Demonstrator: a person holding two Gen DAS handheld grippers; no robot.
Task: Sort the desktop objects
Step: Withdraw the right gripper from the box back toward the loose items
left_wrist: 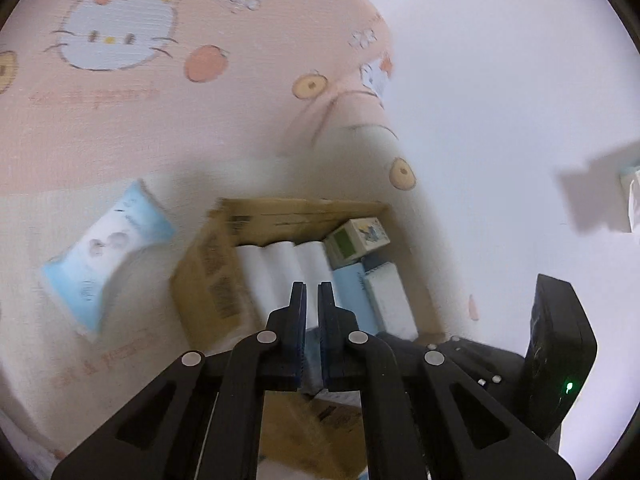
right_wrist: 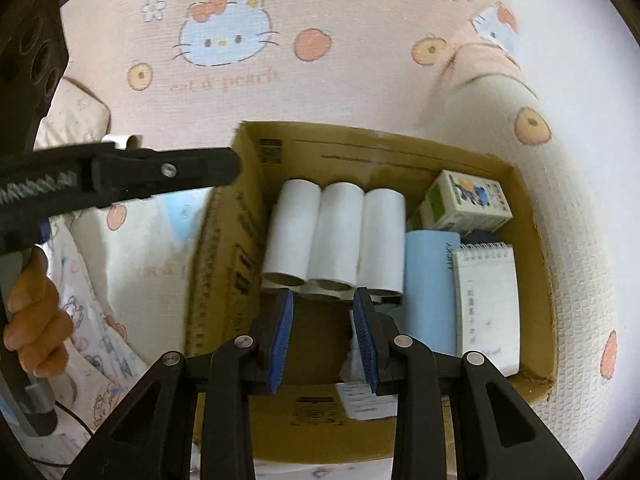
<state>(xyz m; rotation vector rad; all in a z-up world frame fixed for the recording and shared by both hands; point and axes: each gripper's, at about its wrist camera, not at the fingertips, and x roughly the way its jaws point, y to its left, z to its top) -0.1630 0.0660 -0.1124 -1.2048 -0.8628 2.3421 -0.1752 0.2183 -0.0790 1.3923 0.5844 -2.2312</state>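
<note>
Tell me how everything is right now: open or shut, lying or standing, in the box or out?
cardboard box: open on top, things inside.
white rolls: lying side by side in the box.
spiral notepad: closed, lying flat in the box.
small printed carton: closed, tilted in the box corner.
tissue pack: sealed, outside the box.
left gripper: shut, empty.
right gripper: fingers apart, empty.

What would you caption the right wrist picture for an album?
Right gripper, jaws apart and empty, above a cardboard box holding three white rolls and a notepad.
</note>
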